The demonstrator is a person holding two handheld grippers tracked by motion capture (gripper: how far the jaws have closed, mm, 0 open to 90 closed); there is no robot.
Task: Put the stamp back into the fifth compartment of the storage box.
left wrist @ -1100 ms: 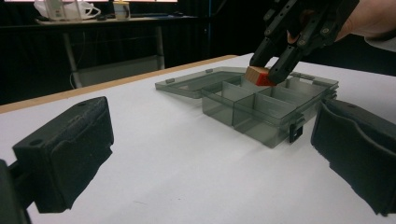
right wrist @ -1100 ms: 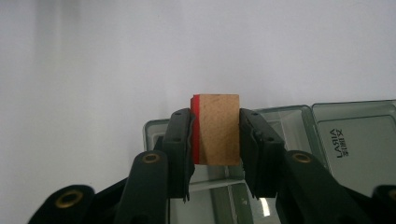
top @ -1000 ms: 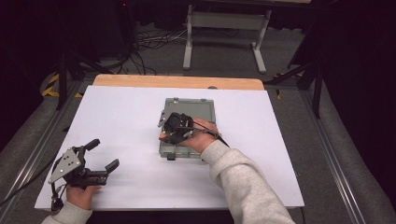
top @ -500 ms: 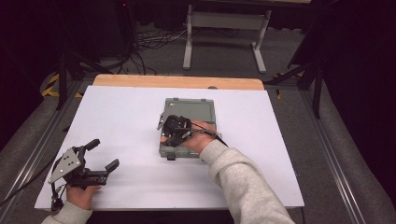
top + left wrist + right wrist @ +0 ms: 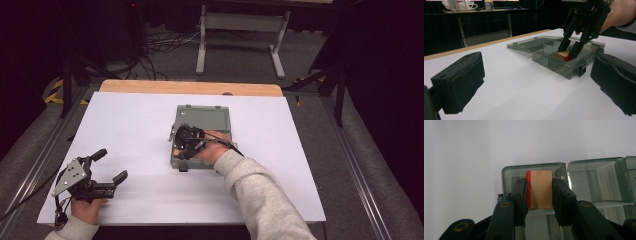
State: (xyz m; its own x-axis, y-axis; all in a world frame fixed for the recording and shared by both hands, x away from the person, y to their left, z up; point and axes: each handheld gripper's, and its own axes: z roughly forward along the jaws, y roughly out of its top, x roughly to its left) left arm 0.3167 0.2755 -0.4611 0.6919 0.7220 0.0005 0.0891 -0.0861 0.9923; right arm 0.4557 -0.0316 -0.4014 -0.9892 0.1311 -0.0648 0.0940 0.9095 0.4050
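We note a small rectangular wooden block with one red face [image 5: 539,189], pinched on its two sides between the black jaws of the right gripper [image 5: 539,195]; the red face lies against one pad. The block sits inside a corner compartment of a shallow, smoke-grey transparent plastic organiser box [image 5: 596,182], at the box's near-left end in the high view. The right gripper [image 5: 186,141] points down into that compartment, the hand behind it over the box [image 5: 210,120]. The box's lid [image 5: 529,45] lies flat, open, on the white tabletop [image 5: 130,130]. Well apart, at the table's near-left corner, the left gripper [image 5: 111,165] rests with its jaws spread wide, nothing between them.
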